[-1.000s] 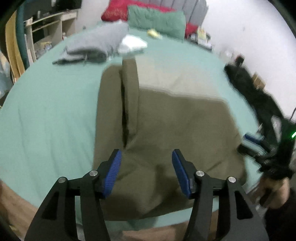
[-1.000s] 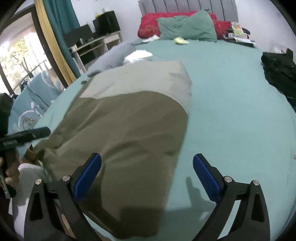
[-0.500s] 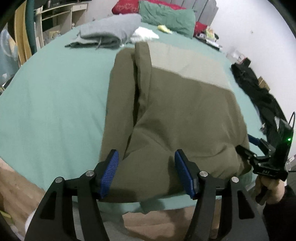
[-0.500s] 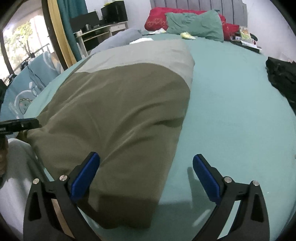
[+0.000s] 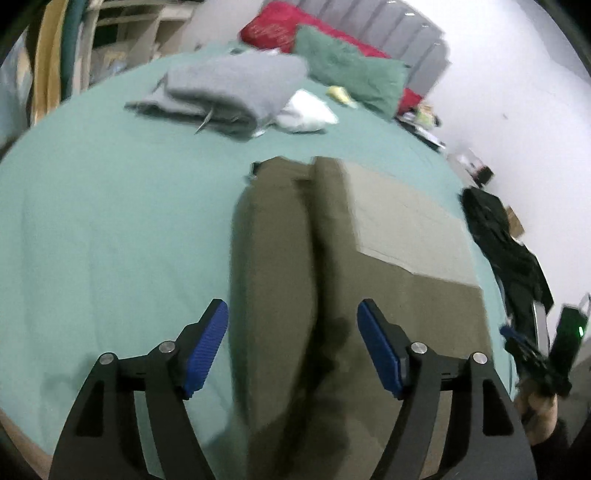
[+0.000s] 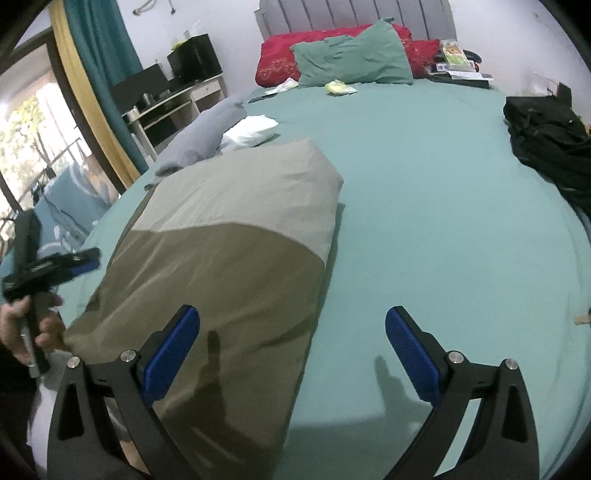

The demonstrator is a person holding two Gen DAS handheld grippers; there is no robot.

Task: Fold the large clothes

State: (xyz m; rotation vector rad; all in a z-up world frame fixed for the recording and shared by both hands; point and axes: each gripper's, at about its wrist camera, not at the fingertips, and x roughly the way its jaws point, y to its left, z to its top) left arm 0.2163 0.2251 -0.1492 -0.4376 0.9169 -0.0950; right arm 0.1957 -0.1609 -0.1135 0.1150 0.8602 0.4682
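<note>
Both of our grippers hang over the olive garment (image 6: 221,273) on the bed (image 6: 443,229). Our left gripper (image 5: 291,347) has just been opening wide, nothing pinched, above its folded sleeve. Our right gripper (image 6: 291,350) gapes wide and empty over its right edge.

My bed's teal sheet (image 6: 424,206) fills most of what I see, running up to a grey padded headboard (image 6: 354,14) at twelve o'clock against a plain white wall (image 6: 517,33), with a red pillow (image 6: 277,62) and a green pillow (image 6: 354,59) propped at its foot. At about ten o'clock stands a light desk with shelves (image 6: 177,103) carrying dark boxes, beside a teal curtain (image 6: 99,48) edged in yellow. At nine o'clock daylight comes through a window (image 6: 22,125) showing green foliage outside.
</note>
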